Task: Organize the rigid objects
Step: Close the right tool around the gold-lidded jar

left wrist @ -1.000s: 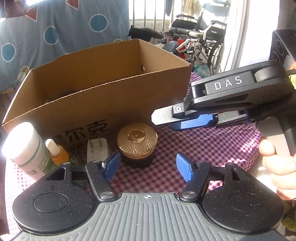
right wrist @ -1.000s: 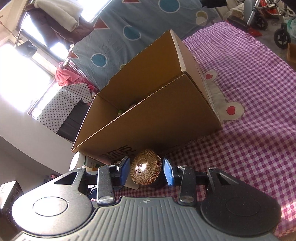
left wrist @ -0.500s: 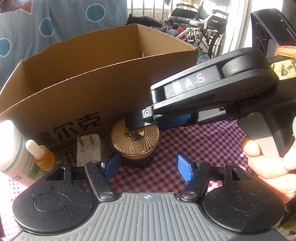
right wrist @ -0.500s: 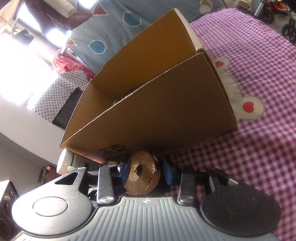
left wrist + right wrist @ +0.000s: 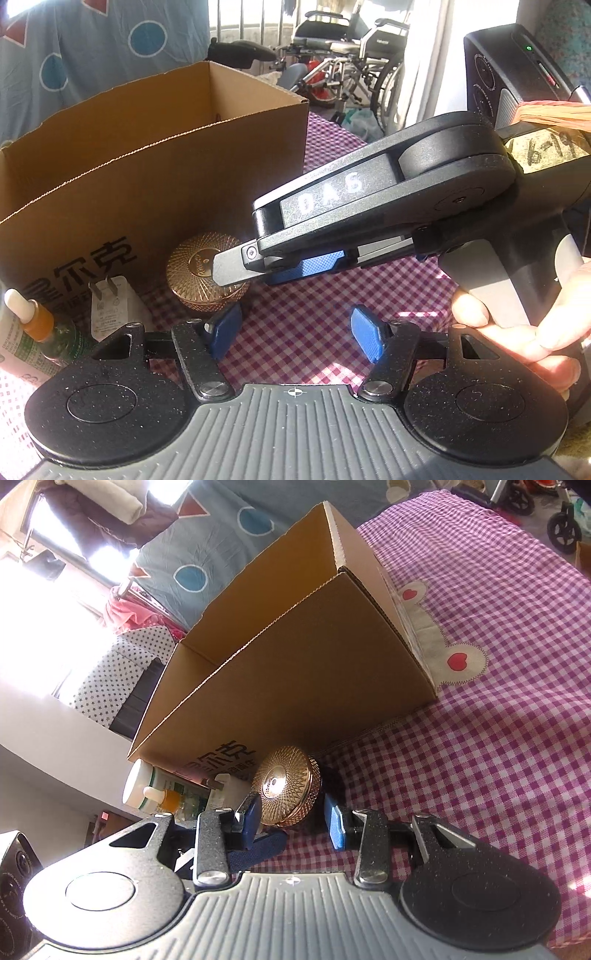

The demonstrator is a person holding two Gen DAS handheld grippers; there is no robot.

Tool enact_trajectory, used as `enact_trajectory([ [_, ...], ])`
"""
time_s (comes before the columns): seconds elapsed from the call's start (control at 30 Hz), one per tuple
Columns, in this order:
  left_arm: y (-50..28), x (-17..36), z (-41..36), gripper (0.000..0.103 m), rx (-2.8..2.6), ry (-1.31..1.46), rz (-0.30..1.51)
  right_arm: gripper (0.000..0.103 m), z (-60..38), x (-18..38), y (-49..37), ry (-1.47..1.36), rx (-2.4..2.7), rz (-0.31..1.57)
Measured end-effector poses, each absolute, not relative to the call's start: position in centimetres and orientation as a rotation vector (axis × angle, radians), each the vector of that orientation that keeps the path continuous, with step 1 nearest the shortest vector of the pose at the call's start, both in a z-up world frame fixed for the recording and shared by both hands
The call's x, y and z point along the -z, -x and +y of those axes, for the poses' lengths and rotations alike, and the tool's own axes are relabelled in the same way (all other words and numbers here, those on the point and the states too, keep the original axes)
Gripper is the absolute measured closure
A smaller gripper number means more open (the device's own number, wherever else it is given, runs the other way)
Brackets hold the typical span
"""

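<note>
The right gripper (image 5: 290, 821) reached in low over the purple gingham tablecloth (image 5: 480, 757), its blue pads (image 5: 334, 825) flanking a gold-lidded jar (image 5: 286, 786) that stood on the cloth just in front of an open cardboard box (image 5: 314, 672). The jaws stood narrow and bracketed the jar, the left pad against or just beside the lid and the other apart from it, so no grip was made yet. From the left wrist view, the right gripper (image 5: 243, 266) lay across the jar (image 5: 205, 275), one finger over the textured lid, with the person's hand (image 5: 524, 325) on its handle. The left gripper (image 5: 295, 334) hung half open over bare cloth near the jar, holding nothing. Beside the jar, along the box's (image 5: 147, 177) printed front wall, waited a white plug adapter (image 5: 110, 314), a small orange dropper bottle (image 5: 35, 321) and a white-capped bottle (image 5: 147, 786). The step in hand appeared to be the pick-up of the jar for placing in the box. The next move would call for closing the pads squarely on the jar's round sides, below the lid's flare if possible, then lifting it clear of the box's tall front wall before carrying it over and lowering it inside.
</note>
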State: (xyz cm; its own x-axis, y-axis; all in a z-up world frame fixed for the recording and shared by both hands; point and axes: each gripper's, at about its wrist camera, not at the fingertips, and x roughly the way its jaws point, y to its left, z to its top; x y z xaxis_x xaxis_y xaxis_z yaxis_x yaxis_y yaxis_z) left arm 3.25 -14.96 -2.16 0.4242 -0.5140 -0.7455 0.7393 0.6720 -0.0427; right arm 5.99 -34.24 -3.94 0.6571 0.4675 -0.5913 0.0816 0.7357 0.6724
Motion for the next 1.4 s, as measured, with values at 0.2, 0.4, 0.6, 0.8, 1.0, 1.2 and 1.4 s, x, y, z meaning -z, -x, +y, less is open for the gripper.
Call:
enact_trajectory([
  [0.2,-2.6,1.7,-14.3,0.035,0.779,-0.338,0.774,0.063,-35.8,3.6,-4.7,-0.741,-0.193,0.814],
  [0.4,-2.9,1.9,-13.7,0.027,0.683,-0.359,0.777,0.062,-36.3,3.3,-5.2,-0.745,-0.206,0.805],
  [0.6,-4.0,2.3,-14.2,0.024,0.647,-0.363,0.789,0.062,-34.6,3.2,-7.5,-0.730,-0.226,0.820],
  [0.8,-5.0,2.7,-14.8,0.024,0.652,-0.366,0.802,0.062,-34.3,3.6,-9.2,-0.728,-0.231,0.824],
  [1.0,-5.7,3.1,-15.3,0.021,0.653,-0.358,0.820,0.062,-34.6,4.4,-10.4,-0.737,-0.255,0.844],
  [1.2,-5.9,3.1,-15.4,0.021,0.657,-0.352,0.824,0.061,-34.5,4.7,-10.8,-0.725,-0.273,0.856],
  [1.4,-5.4,3.0,-15.9,0.021,0.684,-0.362,0.820,0.061,-35.5,4.7,-9.4,-0.728,-0.261,0.854],
])
